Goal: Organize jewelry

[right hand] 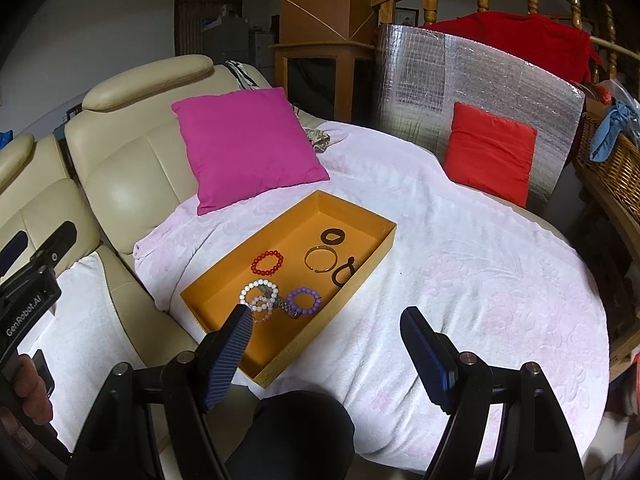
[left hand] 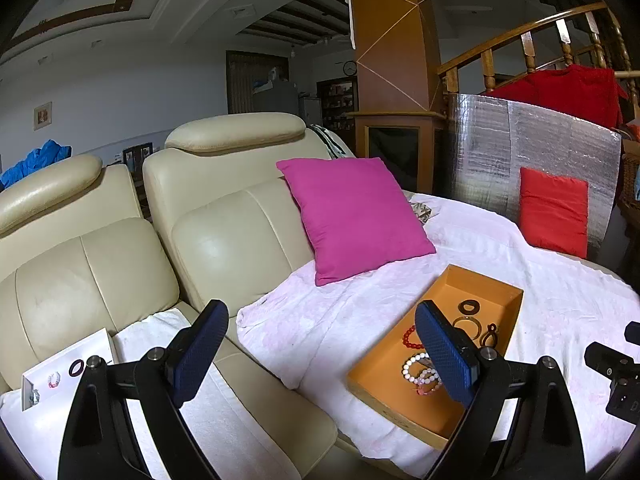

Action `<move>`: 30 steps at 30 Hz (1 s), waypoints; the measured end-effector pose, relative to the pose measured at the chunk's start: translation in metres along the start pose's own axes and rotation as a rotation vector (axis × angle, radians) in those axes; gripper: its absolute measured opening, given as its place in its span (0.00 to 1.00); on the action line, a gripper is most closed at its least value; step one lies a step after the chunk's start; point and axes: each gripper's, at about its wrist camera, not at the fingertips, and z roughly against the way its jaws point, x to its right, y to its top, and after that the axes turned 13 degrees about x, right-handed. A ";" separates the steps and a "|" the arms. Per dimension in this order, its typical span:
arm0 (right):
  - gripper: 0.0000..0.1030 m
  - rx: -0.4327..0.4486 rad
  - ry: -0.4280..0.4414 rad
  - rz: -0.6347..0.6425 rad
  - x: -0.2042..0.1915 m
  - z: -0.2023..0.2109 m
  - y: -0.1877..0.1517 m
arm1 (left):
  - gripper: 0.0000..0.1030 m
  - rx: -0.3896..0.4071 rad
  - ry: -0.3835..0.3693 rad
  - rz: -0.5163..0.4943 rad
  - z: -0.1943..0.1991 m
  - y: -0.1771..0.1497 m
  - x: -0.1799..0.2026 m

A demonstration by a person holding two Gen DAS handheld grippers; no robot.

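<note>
Jewelry sits in an orange box (right hand: pixel 362 216) on the pink-white blanket (right hand: pixel 460 248) spread over the cream sofa (left hand: pixel 224 232). In my right wrist view I count a red bead bracelet (right hand: pixel 267 263), a gold bangle (right hand: pixel 321 259), a flat dark ring (right hand: pixel 332 236), a dark looped band (right hand: pixel 344 272), a white bead bracelet (right hand: pixel 258 290), a purple bead bracelet (right hand: pixel 304 301) and a pale pink bead bracelet (right hand: pixel 262 309) that overlaps the white one.

My right gripper (right hand: pixel 324 344) has its jaws spread wide with nothing between them. Its left finger hangs over the near corner of the box, just short of the pink and white beads; its right finger is over bare blanket outside the box.

My left gripper (left hand: pixel 320 356) is also spread wide and grips nothing. Its right finger covers part of the box contents in the left wrist view, while its left finger is over the sofa seat, well apart from the box. Further left, a white card (left hand: pixel 66 364) on the seat carries a dark ring (left hand: pixel 76 368) and a small pink piece (left hand: pixel 54 380).
</note>
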 end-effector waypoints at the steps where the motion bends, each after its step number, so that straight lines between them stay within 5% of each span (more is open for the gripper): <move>1: 0.77 -0.001 0.000 0.002 -0.001 -0.001 0.000 | 0.92 0.000 0.001 0.000 0.000 0.000 0.000; 30: 0.77 -0.023 0.003 0.033 -0.022 -0.042 0.002 | 0.92 -0.043 0.026 0.024 -0.030 -0.016 -0.017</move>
